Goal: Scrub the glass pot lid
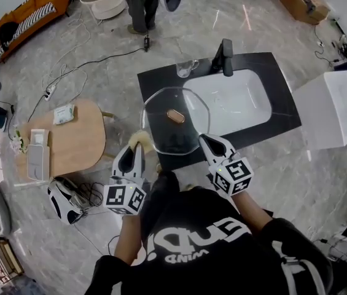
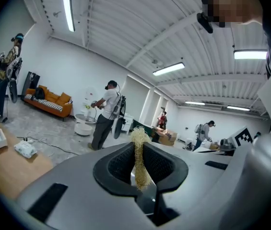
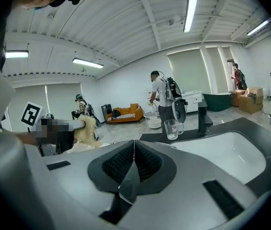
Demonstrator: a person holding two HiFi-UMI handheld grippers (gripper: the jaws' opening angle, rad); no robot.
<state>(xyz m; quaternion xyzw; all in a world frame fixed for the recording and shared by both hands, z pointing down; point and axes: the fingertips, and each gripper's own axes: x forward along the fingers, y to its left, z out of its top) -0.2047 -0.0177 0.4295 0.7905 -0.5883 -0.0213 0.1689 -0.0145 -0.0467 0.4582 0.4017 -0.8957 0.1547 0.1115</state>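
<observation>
Counter point(image 1: 280, 112): right gripper point(image 1: 205, 140) clamps lid point(image 1: 167, 103); left gripper point(image 1: 136, 153), scrubber point(image 2: 138, 152).

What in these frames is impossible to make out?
- Head view: whether the scrubber in the left gripper touches the lid; too small.
- Left gripper view: lid out of frame, the gripper's own body fills the bottom.
- Right gripper view: lid's clear glass barely shows at the right gripper.
- Mug: contents too small.
</observation>
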